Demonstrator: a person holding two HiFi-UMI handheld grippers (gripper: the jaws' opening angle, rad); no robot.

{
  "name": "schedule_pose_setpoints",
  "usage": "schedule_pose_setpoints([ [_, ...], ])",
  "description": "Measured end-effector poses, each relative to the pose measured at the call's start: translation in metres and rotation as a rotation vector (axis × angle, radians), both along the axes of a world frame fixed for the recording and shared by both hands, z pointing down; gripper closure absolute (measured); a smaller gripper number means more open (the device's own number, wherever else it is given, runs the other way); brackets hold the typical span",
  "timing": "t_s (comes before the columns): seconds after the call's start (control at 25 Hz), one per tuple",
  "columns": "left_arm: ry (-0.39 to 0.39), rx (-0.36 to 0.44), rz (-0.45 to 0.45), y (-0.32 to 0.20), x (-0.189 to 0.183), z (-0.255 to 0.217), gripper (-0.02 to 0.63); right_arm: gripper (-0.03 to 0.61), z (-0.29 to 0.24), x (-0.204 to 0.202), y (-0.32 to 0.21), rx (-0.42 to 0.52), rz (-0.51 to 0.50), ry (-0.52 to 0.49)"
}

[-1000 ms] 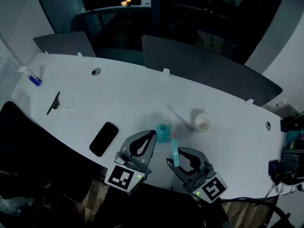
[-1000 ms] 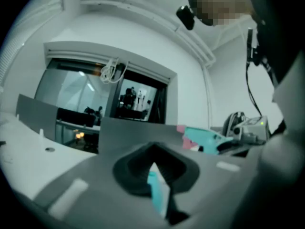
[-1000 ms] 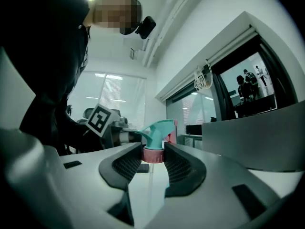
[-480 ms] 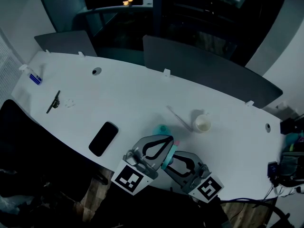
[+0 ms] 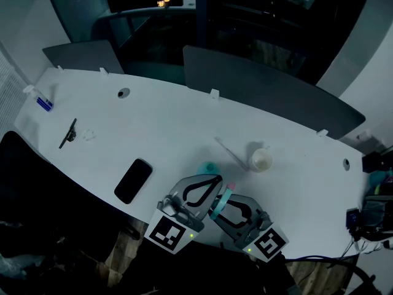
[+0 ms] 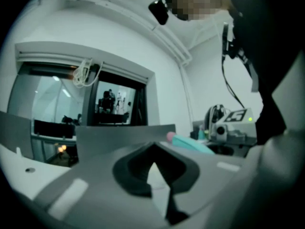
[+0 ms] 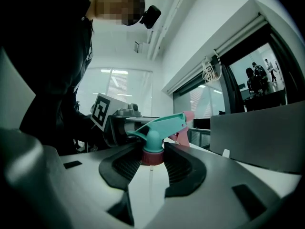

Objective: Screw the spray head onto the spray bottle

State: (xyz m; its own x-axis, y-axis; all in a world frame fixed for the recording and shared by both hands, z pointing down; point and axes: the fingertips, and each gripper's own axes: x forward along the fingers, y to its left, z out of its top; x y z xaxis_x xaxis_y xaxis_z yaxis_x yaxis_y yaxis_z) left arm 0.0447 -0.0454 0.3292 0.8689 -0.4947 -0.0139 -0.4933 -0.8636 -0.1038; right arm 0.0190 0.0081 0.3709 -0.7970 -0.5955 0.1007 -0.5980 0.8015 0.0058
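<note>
The teal spray head with a pink trigger is held by its reddish collar in my right gripper, near the table's front edge. Its thin dip tube hangs between the jaws in the right gripper view. My right gripper is shut on that collar. The teal bottle stands on the white table, partly hidden behind my left gripper. That left gripper is shut with nothing between its jaws. The spray head shows just to its right.
A black phone lies left of the grippers. A white cup and a thin stick sit behind them. A dark pen and a small blue item lie far left. Grey partitions line the far edge.
My left gripper has moved right, close against the right gripper and in front of the bottle. The spray head now leans instead of standing upright.
</note>
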Motion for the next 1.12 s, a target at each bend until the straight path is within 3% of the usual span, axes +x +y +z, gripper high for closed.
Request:
schedule_pose_setpoints([
  [0.16,0.036,-0.06,-0.175,-0.027,-0.034,0.007,0.609,0.43,-0.004,0.02,-0.007,0.0,0.088,-0.025],
  [0.32,-0.064,-0.099,-0.219,-0.041,-0.058,0.044,0.602,0.43,-0.008,0.052,-0.016,0.002,0.223,-0.049],
  [0.4,-0.129,-0.147,-0.163,-0.038,-0.056,0.073,0.375,0.43,-0.009,0.067,-0.018,0.001,0.271,-0.068],
  [0.52,-0.275,-0.179,-0.051,-0.028,-0.037,0.119,0.24,0.43,-0.014,0.084,-0.02,0.051,0.309,-0.095],
  [0.6,-0.331,-0.198,-0.004,-0.026,-0.021,0.145,0.147,0.43,-0.017,0.089,-0.02,0.077,0.32,-0.102],
  [0.72,-0.323,-0.249,0.002,-0.036,-0.005,0.17,0.13,0.43,-0.015,0.089,-0.018,0.058,0.333,-0.087],
  [0.88,-0.393,-0.259,-0.01,-0.054,0.009,0.195,0.132,0.43,-0.011,0.091,-0.017,0.015,0.349,-0.067],
  [1.0,-0.43,-0.263,0.004,-0.056,0.014,0.202,0.212,0.43,-0.011,0.097,-0.017,0.013,0.37,-0.072],
  [1.12,-0.448,-0.253,0.059,-0.048,0.019,0.202,0.215,0.43,-0.027,0.107,-0.021,0.083,0.387,-0.109],
])
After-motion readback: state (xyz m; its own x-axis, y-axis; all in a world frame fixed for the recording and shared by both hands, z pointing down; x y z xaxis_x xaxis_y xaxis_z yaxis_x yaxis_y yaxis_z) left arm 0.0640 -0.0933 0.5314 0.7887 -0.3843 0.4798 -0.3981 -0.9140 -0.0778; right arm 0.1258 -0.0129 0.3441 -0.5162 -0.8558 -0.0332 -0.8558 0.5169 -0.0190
